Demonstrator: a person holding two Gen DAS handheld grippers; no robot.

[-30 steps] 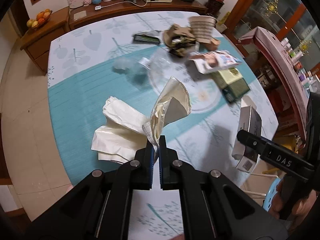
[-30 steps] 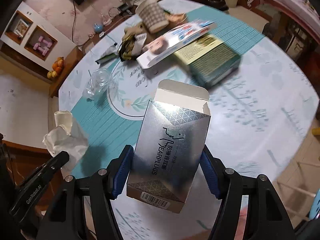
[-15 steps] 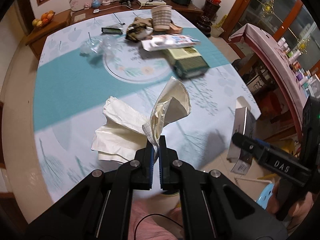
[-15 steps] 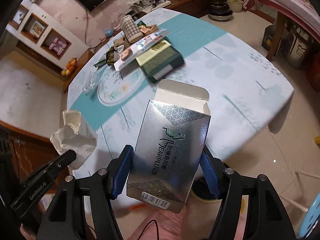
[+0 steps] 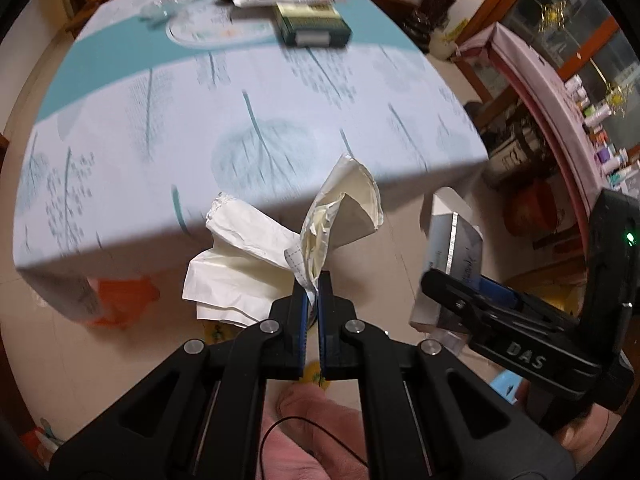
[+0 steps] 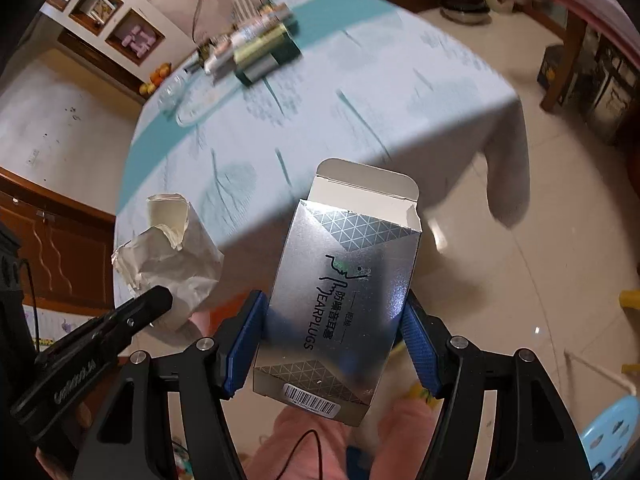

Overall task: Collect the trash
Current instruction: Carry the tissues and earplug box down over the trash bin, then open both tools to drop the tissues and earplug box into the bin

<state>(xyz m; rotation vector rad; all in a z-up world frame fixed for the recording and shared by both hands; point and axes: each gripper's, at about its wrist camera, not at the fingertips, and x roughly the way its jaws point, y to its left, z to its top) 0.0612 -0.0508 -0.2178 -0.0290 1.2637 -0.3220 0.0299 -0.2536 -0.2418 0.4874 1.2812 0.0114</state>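
Jaws of the left gripper [image 5: 312, 288] are pinched tight on a corner of the crumpled cream-white paper wrapper [image 5: 280, 248], which fans up mid-frame, probably so the loose sheets hang free for dropping. At lower right the right gripper [image 6: 332, 328] clamps the flat sides of the silver cardboard earplug box [image 6: 340, 292], top flap open, a steady hold for a light carton. Both pieces hang beyond the near edge of the pale leaf-print tablecloth [image 5: 260, 112], over beige floor tiles [image 6: 500, 288]. More clutter, including a dark green box [image 5: 312, 26], waits at the upper frame.
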